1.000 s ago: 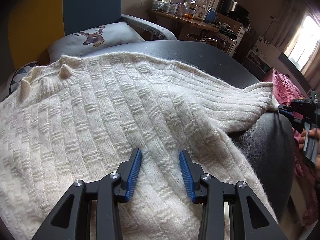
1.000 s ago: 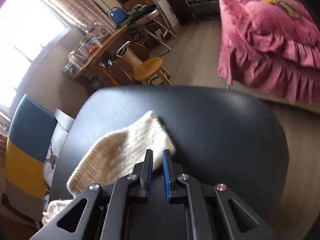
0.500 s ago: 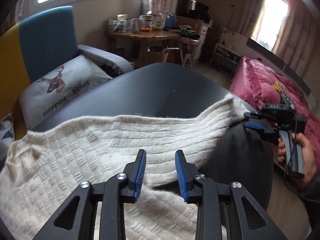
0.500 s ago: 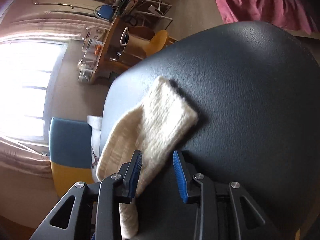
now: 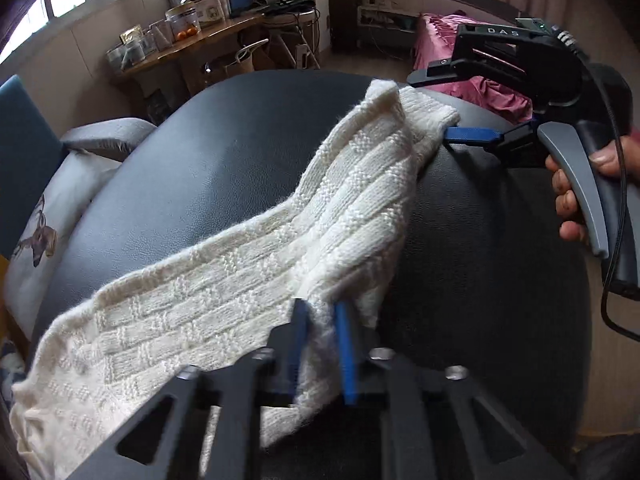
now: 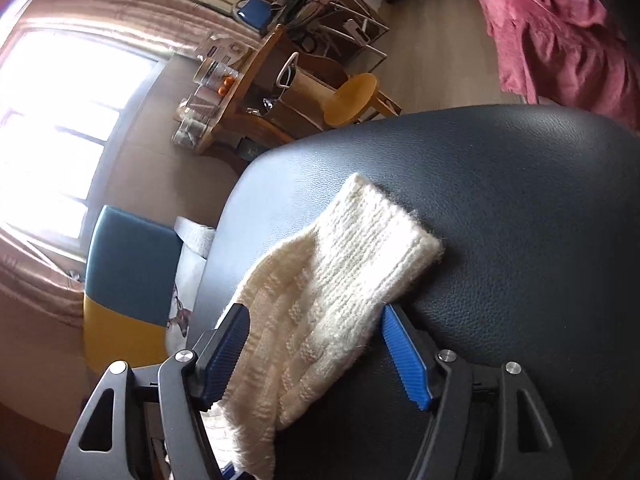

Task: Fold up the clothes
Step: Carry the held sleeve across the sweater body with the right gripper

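Note:
A cream knitted sweater [image 5: 248, 280] lies on a black leather surface [image 5: 224, 160], its sleeve stretched toward the far right. My left gripper [image 5: 322, 344] is shut on a fold of the sleeve near the sweater's body. My right gripper [image 6: 316, 344] is open, its jaws wide on both sides of the sleeve's cuff end [image 6: 360, 248], which rests on the black surface [image 6: 520, 200]. In the left wrist view the right gripper [image 5: 460, 100] sits at the cuff [image 5: 416, 116], held by a hand.
A blue and yellow chair [image 6: 128, 280] with a deer cushion [image 5: 44, 232] stands beside the surface. A cluttered wooden desk [image 5: 192, 40] and a yellow stool [image 6: 352, 96] stand beyond it. A pink bed cover [image 6: 560, 32] lies at the right.
My left gripper has moved along to the sleeve and closed on a fold of it. My right gripper has opened from shut to wide around the cuff.

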### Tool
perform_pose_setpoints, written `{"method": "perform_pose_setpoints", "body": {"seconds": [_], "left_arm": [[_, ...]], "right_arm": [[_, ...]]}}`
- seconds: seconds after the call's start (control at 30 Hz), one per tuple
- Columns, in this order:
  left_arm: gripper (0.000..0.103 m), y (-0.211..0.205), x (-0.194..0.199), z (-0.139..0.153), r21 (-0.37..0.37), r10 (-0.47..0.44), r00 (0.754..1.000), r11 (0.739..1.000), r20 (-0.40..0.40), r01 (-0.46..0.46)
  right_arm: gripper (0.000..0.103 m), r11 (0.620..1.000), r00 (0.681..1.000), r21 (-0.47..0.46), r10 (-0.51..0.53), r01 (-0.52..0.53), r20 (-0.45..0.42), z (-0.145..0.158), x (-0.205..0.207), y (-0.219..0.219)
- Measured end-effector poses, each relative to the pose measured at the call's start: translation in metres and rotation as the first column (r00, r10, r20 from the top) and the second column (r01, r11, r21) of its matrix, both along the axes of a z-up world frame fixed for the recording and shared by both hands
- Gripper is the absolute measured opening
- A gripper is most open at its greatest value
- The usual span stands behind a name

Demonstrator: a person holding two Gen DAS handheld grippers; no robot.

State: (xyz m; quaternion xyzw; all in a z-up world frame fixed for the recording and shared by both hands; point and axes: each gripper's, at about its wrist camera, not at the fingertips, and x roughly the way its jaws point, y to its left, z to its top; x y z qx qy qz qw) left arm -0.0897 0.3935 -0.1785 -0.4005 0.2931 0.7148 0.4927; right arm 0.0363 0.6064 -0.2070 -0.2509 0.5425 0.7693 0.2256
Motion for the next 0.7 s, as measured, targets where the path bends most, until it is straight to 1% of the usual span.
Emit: {"method": "perform_pose_setpoints", "body": {"seconds": [0.03, 0.07, 0.1, 0.13, 0.17, 0.2, 0.23, 0.27, 0.3, 0.4, 0.47, 0.53, 0.57, 0.6, 0.63, 0.67, 0.7], "left_arm": [[0.011, -0.002, -0.004, 0.000, 0.020, 0.016, 1.000, 1.000, 0.020, -0.017], [0.011, -0.006, -0.012, 0.001, 0.052, 0.040, 0.996, 0.998, 0.076, -0.044], [0.011, -0.011, -0.020, 0.001, 0.087, 0.067, 0.987, 0.993, 0.145, -0.080], [0.011, -0.018, -0.029, 0.002, 0.121, 0.085, 0.972, 0.986, 0.221, -0.114], [0.011, -0.024, -0.038, 0.002, 0.148, 0.101, 0.955, 0.978, 0.278, -0.146], [0.011, -0.028, -0.043, 0.002, 0.160, 0.112, 0.944, 0.973, 0.311, -0.168], [0.011, -0.033, -0.049, 0.002, 0.172, 0.122, 0.931, 0.967, 0.344, -0.190], [0.011, -0.037, -0.054, 0.002, 0.179, 0.132, 0.919, 0.961, 0.373, -0.211], [0.011, -0.041, -0.058, 0.002, 0.191, 0.136, 0.905, 0.955, 0.403, -0.228], [0.011, -0.053, -0.070, 0.006, 0.222, 0.136, 0.866, 0.937, 0.481, -0.271], [0.011, -0.058, -0.075, 0.011, 0.245, 0.119, 0.849, 0.929, 0.515, -0.278], [0.011, -0.062, -0.079, 0.013, 0.242, 0.115, 0.834, 0.928, 0.539, -0.284], [0.011, -0.061, -0.082, 0.010, 0.222, 0.126, 0.820, 0.930, 0.558, -0.294], [0.011, -0.060, -0.083, 0.004, 0.193, 0.150, 0.808, 0.931, 0.570, -0.308], [0.011, -0.059, -0.084, -0.001, 0.164, 0.173, 0.797, 0.933, 0.579, -0.322], [0.011, -0.055, -0.079, -0.005, 0.152, 0.169, 0.811, 0.941, 0.560, -0.301], [0.011, -0.051, -0.075, -0.008, 0.139, 0.165, 0.825, 0.950, 0.540, -0.281]], "right_arm": [[0.070, 1.000, 1.000, 0.006, 0.004, -0.004, -0.006, 0.000, -0.001, 0.000], [0.070, 1.000, 1.000, 0.013, 0.008, -0.008, -0.013, 0.000, -0.001, 0.000], [0.070, 1.000, 1.000, 0.020, 0.011, -0.011, -0.018, 0.000, -0.002, 0.001], [0.061, 1.000, 1.000, 0.029, 0.009, -0.009, -0.005, -0.001, -0.003, 0.001], [0.040, 0.999, 0.999, 0.048, 0.013, -0.015, 0.040, 0.000, -0.006, 0.002], [0.029, 0.998, 0.996, 0.060, 0.014, -0.019, 0.084, -0.001, -0.010, 0.002], [0.014, 0.998, 0.995, 0.054, 0.017, -0.022, 0.097, -0.004, -0.012, 0.003], [0.005, 0.998, 0.994, 0.055, 0.024, -0.029, 0.103, -0.006, -0.013, 0.004], [0.003, 0.998, 0.993, 0.059, 0.031, -0.038, 0.110, -0.007, -0.014, 0.005], [0.002, 0.982, 0.981, 0.154, 0.081, -0.108, 0.174, 0.007, -0.021, 0.002], [0.002, 0.964, 0.977, 0.226, 0.099, -0.141, 0.189, 0.027, -0.017, 0.001], [0.002, 0.941, 0.973, 0.302, 0.086, -0.151, 0.215, 0.048, -0.007, 0.001], [0.002, 0.930, 0.971, 0.332, 0.081, -0.155, 0.226, 0.057, -0.002, 0.000], [0.002, 0.947, 0.973, 0.284, 0.093, -0.152, 0.209, 0.050, 0.000, 0.003], [0.006, 0.960, 0.976, 0.235, 0.105, -0.149, 0.192, 0.044, 0.001, 0.006], [0.007, 0.971, 0.978, 0.186, 0.115, -0.147, 0.174, 0.038, 0.002, 0.008], [0.010, 0.980, 0.980, 0.136, 0.124, -0.146, 0.155, 0.032, 0.003, 0.011]]}}
